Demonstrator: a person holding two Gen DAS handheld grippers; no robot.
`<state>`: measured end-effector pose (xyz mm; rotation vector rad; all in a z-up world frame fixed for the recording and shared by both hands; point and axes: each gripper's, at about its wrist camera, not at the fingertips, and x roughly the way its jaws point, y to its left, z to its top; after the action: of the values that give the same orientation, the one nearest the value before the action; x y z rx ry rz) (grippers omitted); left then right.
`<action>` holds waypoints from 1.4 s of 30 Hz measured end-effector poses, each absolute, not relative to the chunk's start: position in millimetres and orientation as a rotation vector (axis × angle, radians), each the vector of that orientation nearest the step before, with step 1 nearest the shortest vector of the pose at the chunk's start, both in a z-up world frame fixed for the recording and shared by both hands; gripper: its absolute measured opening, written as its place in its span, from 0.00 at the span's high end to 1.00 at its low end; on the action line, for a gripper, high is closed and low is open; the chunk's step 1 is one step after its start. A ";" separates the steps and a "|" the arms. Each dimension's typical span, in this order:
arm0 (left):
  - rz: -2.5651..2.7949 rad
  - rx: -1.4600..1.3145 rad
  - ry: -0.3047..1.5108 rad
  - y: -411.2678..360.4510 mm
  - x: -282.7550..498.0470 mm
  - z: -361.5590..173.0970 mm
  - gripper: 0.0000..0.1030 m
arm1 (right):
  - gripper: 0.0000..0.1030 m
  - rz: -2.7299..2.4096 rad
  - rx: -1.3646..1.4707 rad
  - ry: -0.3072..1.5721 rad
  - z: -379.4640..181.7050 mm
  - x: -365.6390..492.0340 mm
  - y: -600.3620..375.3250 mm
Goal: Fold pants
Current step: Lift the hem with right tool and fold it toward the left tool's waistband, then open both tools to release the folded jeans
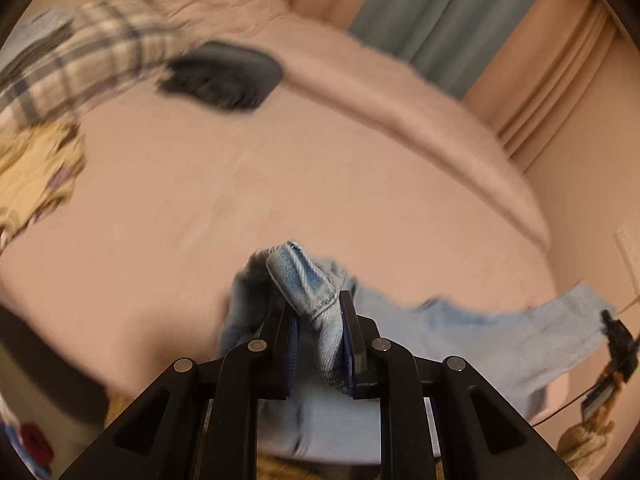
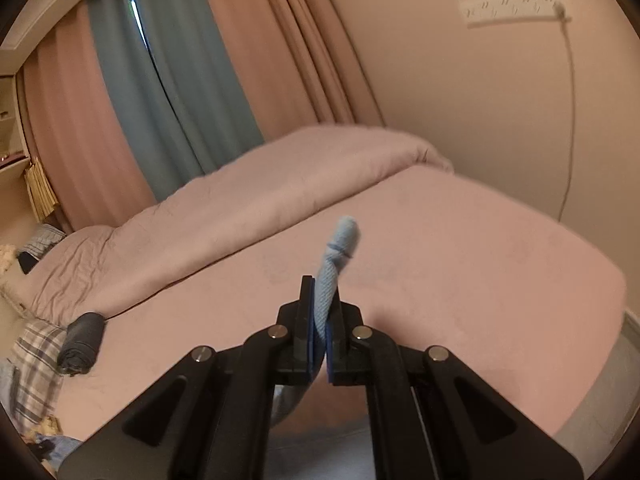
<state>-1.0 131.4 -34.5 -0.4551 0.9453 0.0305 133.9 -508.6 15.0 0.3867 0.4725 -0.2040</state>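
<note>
**Light-blue pants held at two points above a pink bed**

- Left gripper (image 1: 318, 320): lower centre of the left wrist view; tongs clamped on a bunched, seamed fold of the pants (image 1: 460, 332). The denim runs from there to the right edge of the frame, where the right gripper (image 1: 618, 340) shows small and dark at the cloth's far end
- Right gripper, own view (image 2: 322, 312): tongs pressed together on a thin twisted strip of the pants (image 2: 334, 264), which stands above the fingertips at frame centre
- Bed (image 2: 480, 264): pink sheet, fills mid-frame in both views
- Duvet (image 2: 240, 216): pale pink, bunched along the bed's far side
- Dark rolled garment (image 2: 82, 342): lower left, on the sheet
- Plaid cloth (image 1: 80, 68): upper left, blurred
- Curtains (image 2: 168, 92): teal and pink, upper left
- Power strip (image 2: 516, 8): upper right, on the wall
</note>
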 end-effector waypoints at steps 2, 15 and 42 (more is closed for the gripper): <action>0.046 -0.465 1.047 136.6 -8.2 -61.3 0.82 | 0.96 -0.250 0.387 0.526 -11.9 113.3 -513.8; 0.056 -0.456 1.240 127.0 -27.8 -116.2 0.74 | 0.93 -0.442 0.430 0.889 -134.9 65.0 -554.8; 0.131 -0.344 1.185 113.4 -30.6 -124.6 0.51 | 0.84 -0.584 0.288 1.045 -151.0 70.9 -554.6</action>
<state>-30.6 113.4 -124.5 -0.3439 1.1848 0.1308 70.9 -554.6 -151.0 0.2878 1.0446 -0.5837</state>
